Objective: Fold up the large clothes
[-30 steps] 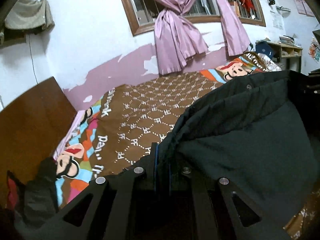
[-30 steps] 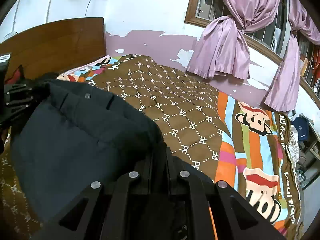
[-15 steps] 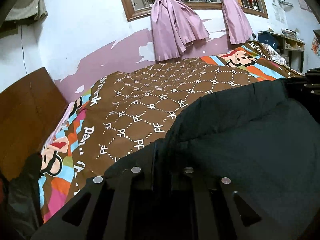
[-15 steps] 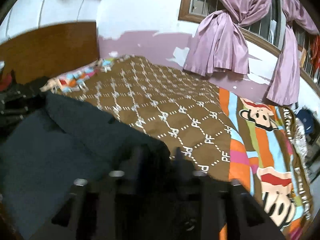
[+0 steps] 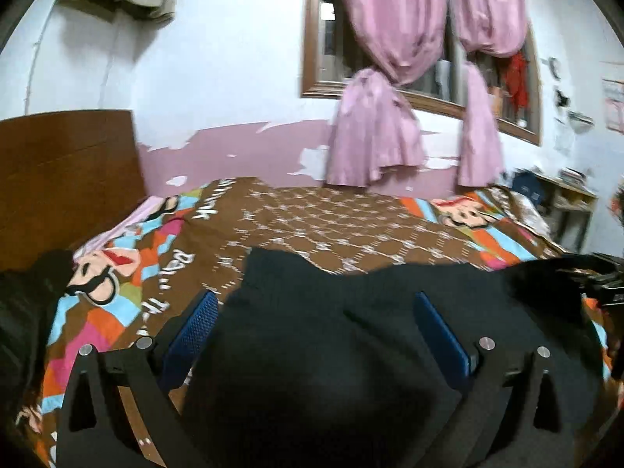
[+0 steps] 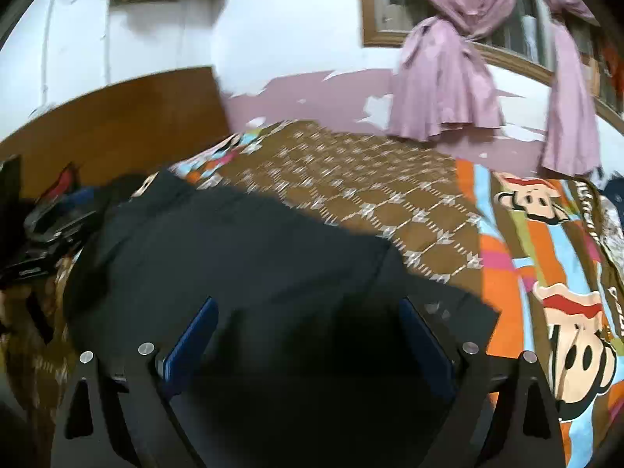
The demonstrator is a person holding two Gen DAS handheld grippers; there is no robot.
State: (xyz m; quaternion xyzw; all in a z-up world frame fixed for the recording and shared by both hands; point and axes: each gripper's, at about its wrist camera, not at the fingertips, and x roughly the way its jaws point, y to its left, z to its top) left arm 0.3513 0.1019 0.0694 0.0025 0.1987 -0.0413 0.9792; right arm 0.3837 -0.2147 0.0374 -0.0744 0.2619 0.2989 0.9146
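A large dark garment [image 5: 351, 335] lies on the patterned bedspread [image 5: 312, 226], its far edge folded flat. My left gripper [image 5: 318, 312] hovers over the garment's near left part. Its jaws are opening wide and the blue pads [image 5: 195, 327] stand apart from the cloth. In the right wrist view the same garment [image 6: 253, 257] spreads below my right gripper [image 6: 308, 319]. Those jaws are also opening, with cloth under them but not pinched. Each view shows the other gripper at its edge: the right gripper [image 5: 600, 284] and the left gripper [image 6: 43, 234].
A wooden headboard [image 5: 66, 179] stands at the left end of the bed. A window with tied pink curtains [image 5: 390, 117] is on the far wall. Another dark cloth [image 5: 23, 312] lies by the headboard. A small shelf [image 5: 565, 202] stands past the bed's right end.
Both grippers were shut on the garment's edge and held it up; now both have let go and spread wide. The garment has dropped flat onto the bed.
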